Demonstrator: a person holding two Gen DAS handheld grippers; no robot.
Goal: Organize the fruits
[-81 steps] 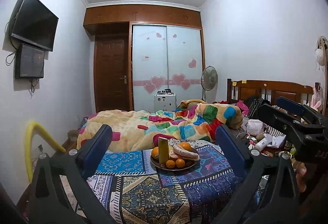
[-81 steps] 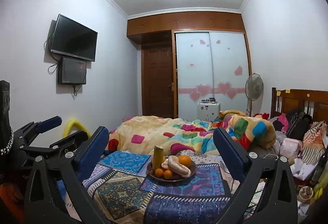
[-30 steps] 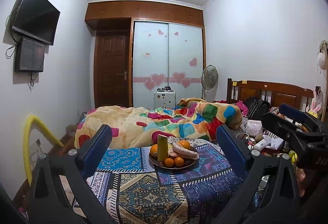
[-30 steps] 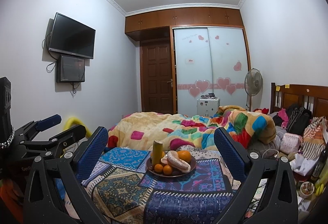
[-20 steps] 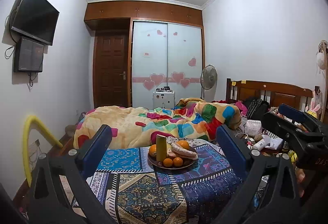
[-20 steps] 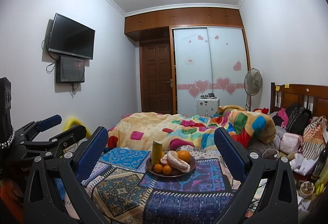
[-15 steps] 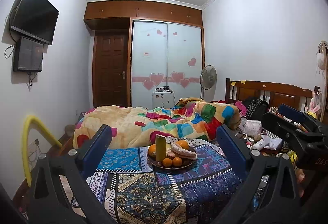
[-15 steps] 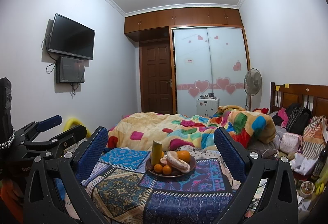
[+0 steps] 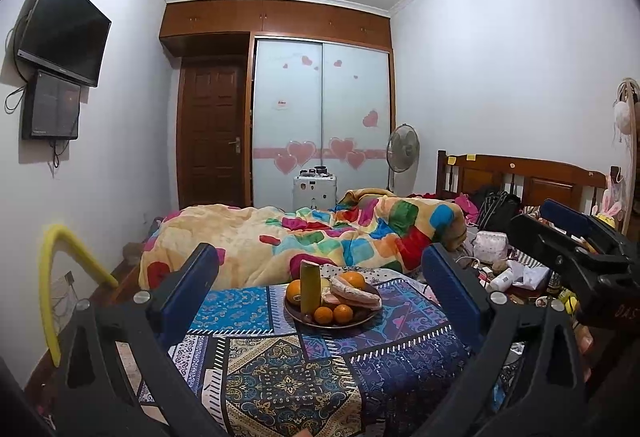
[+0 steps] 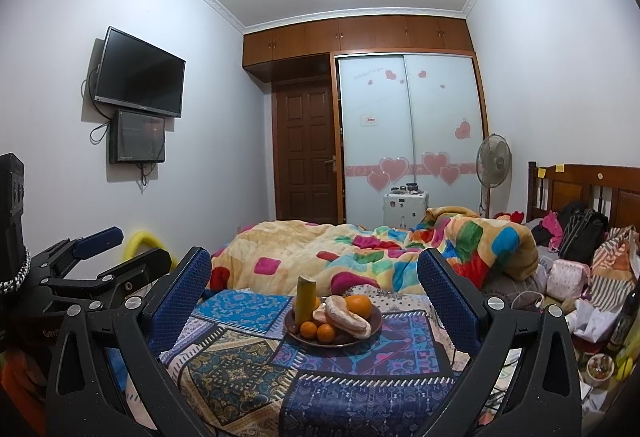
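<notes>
A dark round plate sits on a patterned cloth in front of both grippers. It holds several oranges, a pale pink fruit and an upright yellow-green piece. The plate also shows in the right wrist view, with oranges at its front. My left gripper is open and empty, held back from the plate. My right gripper is open and empty, also short of the plate. The right gripper appears at the right edge of the left wrist view, and the left gripper at the left of the right wrist view.
A bed with a colourful quilt lies behind the cloth. Clutter of bags and bottles fills the right side by the wooden headboard. A yellow foam tube leans at the left wall. A fan and wardrobe stand at the back.
Both grippers have tilted slightly, so the plate sits a touch lower and nearer in both views. Jaws stay open; nothing has been touched.
</notes>
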